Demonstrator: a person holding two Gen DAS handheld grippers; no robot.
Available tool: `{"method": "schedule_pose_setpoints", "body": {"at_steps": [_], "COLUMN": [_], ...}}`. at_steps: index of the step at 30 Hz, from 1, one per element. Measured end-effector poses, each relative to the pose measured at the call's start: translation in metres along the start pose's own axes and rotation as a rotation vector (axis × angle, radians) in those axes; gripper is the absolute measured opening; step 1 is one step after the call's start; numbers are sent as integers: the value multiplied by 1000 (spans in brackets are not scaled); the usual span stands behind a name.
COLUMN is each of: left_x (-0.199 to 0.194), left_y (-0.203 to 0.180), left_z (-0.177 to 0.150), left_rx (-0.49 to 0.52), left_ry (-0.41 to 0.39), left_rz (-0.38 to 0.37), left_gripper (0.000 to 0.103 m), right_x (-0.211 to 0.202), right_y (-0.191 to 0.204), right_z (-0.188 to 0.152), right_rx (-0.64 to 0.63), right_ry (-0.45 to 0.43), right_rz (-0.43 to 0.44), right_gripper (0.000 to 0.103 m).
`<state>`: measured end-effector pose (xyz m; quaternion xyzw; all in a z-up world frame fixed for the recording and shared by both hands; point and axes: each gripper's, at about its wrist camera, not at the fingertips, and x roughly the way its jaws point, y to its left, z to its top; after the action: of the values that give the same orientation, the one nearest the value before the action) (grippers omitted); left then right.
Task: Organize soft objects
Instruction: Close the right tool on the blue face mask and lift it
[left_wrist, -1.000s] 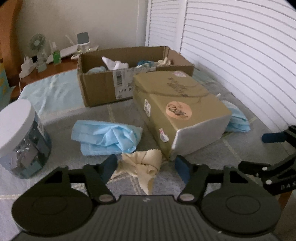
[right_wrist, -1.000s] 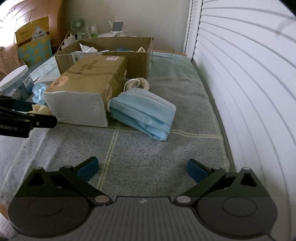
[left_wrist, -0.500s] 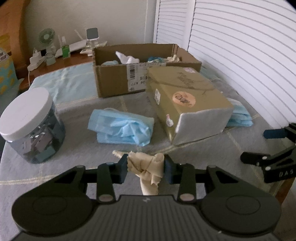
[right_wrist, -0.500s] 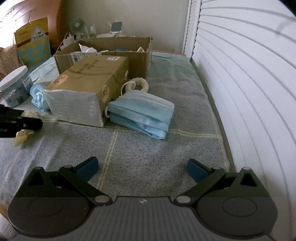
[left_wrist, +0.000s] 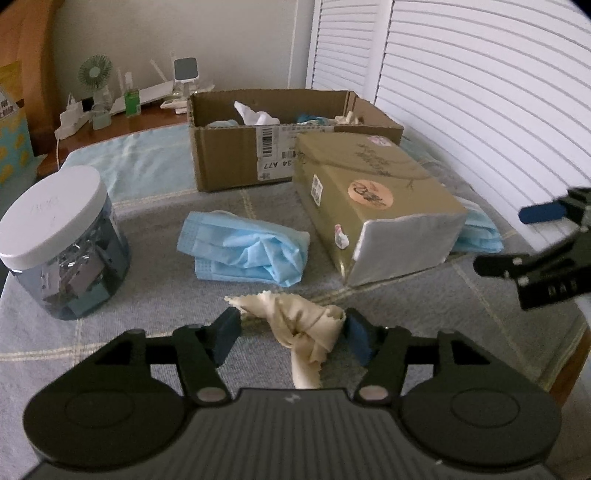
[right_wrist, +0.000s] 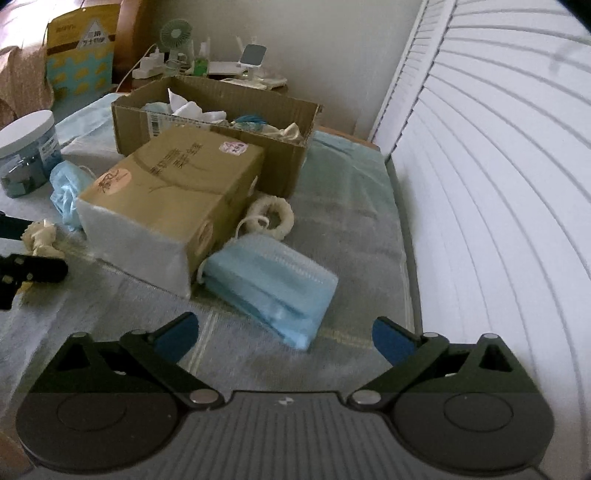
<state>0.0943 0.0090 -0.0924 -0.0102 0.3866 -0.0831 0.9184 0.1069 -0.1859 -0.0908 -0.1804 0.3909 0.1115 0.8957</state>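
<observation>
Cloth (left_wrist: 306, 328) hangs between left gripper (left_wrist: 291, 332) fingers just reopened; right gripper (right_wrist: 284, 334) spread over bare blanket (right_wrist: 351, 206)

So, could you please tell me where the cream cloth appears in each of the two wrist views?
Left wrist view: the cream cloth sits bottom centre, between the left hand-held gripper's fingers.
Right wrist view: it is at the far left edge, mid-height.
Shared landmark: the tan tissue pack, just beyond the cloth in both.

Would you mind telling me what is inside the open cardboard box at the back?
The cardboard box holds a white cloth, something teal and a cream fabric piece. Whatever lies lower down is hidden by its walls and those items.
</observation>
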Motion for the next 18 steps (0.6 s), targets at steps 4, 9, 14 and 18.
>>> {"method": "schedule_pose_setpoints", "body": {"at_steps": [4, 9, 14, 18], "left_x": [0, 0, 1, 2], "left_y": [0, 2, 2, 1], "left_z": [0, 1, 1, 2], "left_rx": [8, 8, 11, 12], "left_ry": [-2, -2, -1, 1], "left_rz": [-11, -19, -18, -17], "left_gripper": [63, 63, 63, 63], "right_x": [11, 20, 27, 31], "right_y": [1, 3, -6, -12], "right_z": [4, 5, 10, 11], "right_rx": [-25, -26, 39, 69], "right_ry": [24, 24, 20, 15], "right_rz": [-5, 28, 20, -12], "right_gripper": [91, 86, 84, 84]}}
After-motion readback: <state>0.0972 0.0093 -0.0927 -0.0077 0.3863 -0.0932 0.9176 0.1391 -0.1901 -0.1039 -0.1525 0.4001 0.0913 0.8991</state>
